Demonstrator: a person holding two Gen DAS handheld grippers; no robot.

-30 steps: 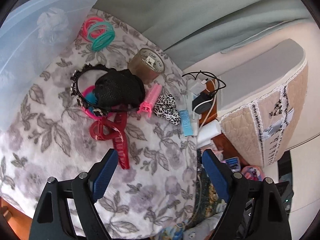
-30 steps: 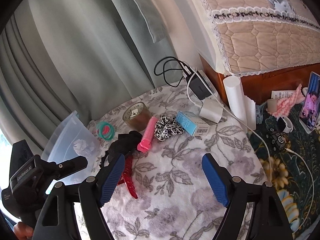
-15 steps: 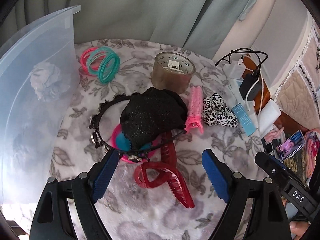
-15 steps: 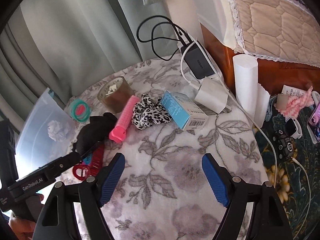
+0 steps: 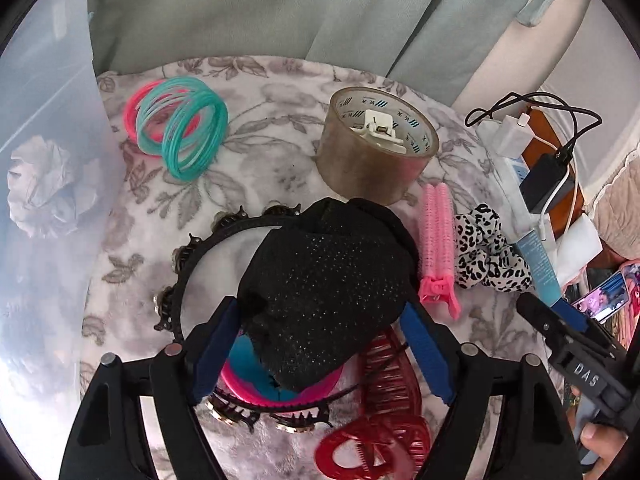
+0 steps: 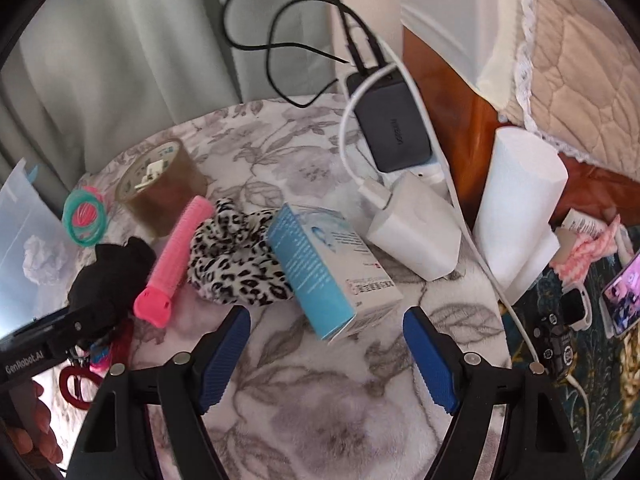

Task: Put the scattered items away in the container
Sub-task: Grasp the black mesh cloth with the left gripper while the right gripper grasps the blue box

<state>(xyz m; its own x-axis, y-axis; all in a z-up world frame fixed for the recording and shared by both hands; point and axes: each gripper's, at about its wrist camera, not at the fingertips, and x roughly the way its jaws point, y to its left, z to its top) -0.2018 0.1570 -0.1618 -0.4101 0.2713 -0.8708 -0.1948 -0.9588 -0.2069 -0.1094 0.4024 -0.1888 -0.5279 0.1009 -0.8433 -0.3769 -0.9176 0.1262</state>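
My left gripper (image 5: 320,348) is open, low over the pile, its blue pads flanking a black speckled cloth piece (image 5: 328,280). Under the cloth lie a black studded headband (image 5: 188,264), a pink and blue item (image 5: 248,380) and a red claw clip (image 5: 380,420). The clear plastic container (image 5: 48,92) stands at the left with a crumpled white scrunchie (image 5: 40,184) inside. My right gripper (image 6: 326,356) is open just short of a blue and white box (image 6: 332,272). Beside the box are a leopard scrunchie (image 6: 236,264) and a pink hair roller (image 6: 176,256).
A brown tape roll (image 5: 376,148) with a white clip on it and teal and pink rings (image 5: 180,132) sit at the back of the flowered cloth. Chargers (image 6: 392,120) with cables, a white paper roll (image 6: 516,208) and a phone (image 6: 624,296) crowd the right side.
Both grippers have moved forward and down. The left one now straddles the black cloth; the right one has closed in on the blue box. Both stay open.
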